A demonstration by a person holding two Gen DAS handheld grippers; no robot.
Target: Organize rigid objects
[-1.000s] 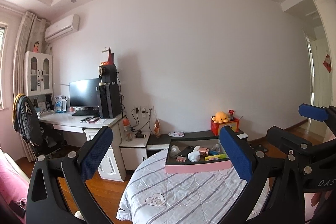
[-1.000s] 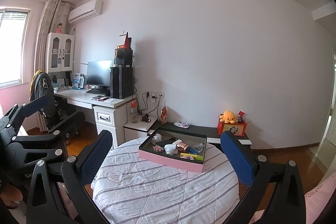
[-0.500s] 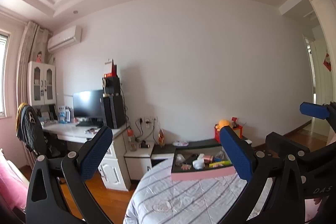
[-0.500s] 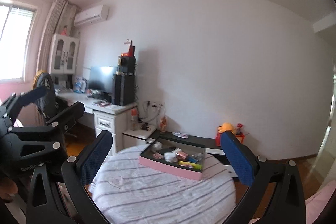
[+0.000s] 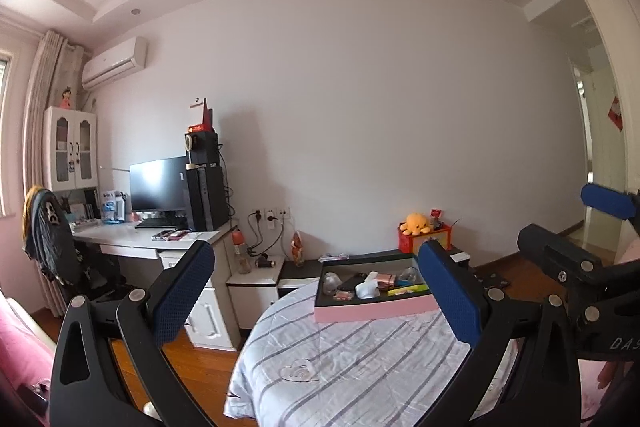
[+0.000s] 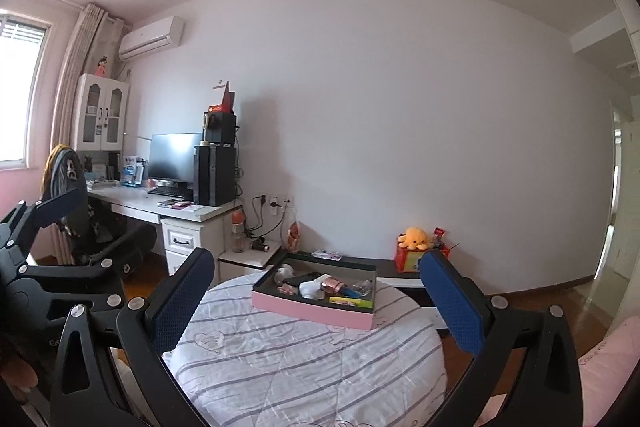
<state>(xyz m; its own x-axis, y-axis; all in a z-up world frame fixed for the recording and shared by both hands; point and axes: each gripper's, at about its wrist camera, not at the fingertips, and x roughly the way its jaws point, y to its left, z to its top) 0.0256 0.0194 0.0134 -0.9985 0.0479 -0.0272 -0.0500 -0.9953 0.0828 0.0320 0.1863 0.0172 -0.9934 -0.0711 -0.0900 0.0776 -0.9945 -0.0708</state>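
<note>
A pink box (image 5: 372,310) with a dark inside sits on the far part of a round table with a striped white cover (image 5: 360,367). It holds several small items, among them a white piece (image 5: 367,290), a rose-gold piece (image 6: 334,283) and a yellow-green piece (image 5: 408,289). The box also shows in the right wrist view (image 6: 312,311). My left gripper (image 5: 316,295) is open and empty, well short of the box. My right gripper (image 6: 316,295) is open and empty, also well back from the box. Each gripper shows at the edge of the other's view.
A white desk (image 6: 176,211) with a monitor and a black computer tower stands at the left, with a chair (image 6: 68,187) by it. A low dark shelf (image 6: 384,265) behind the table carries an orange plush toy (image 6: 414,237). Wooden floor lies around the table.
Both cameras tilted up half a second ago and have since dropped back a little. The box sits in the same place on the table. Both grippers stay open.
</note>
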